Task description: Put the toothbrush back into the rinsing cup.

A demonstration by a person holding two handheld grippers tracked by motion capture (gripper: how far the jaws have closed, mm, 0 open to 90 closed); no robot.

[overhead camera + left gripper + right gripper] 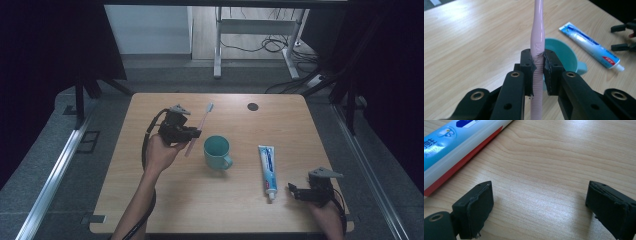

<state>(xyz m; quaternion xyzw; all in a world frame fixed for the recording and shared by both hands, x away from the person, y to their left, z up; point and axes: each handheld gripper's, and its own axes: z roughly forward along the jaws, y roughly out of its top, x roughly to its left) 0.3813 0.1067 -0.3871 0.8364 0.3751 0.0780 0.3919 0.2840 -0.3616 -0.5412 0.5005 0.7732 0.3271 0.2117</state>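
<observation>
A: In the high view, what do you see?

B: The left gripper is lifted above the wooden table and holds a pink toothbrush, which points away from the person, just beside a teal mug. A toothpaste tube lies to the right of the mug. The right gripper rests near the tube's cap end, close to the table's near edge.

A: And the left gripper view?

B: Here the grip is clear: the jaws are closed on the toothbrush at its ribbed handle part. Behind them are the mug and the tube.

A: The right gripper view?

B: The right gripper has its jaws wide apart, with only bare table between them. The tube lies at the upper left, not touching the jaws.
</observation>
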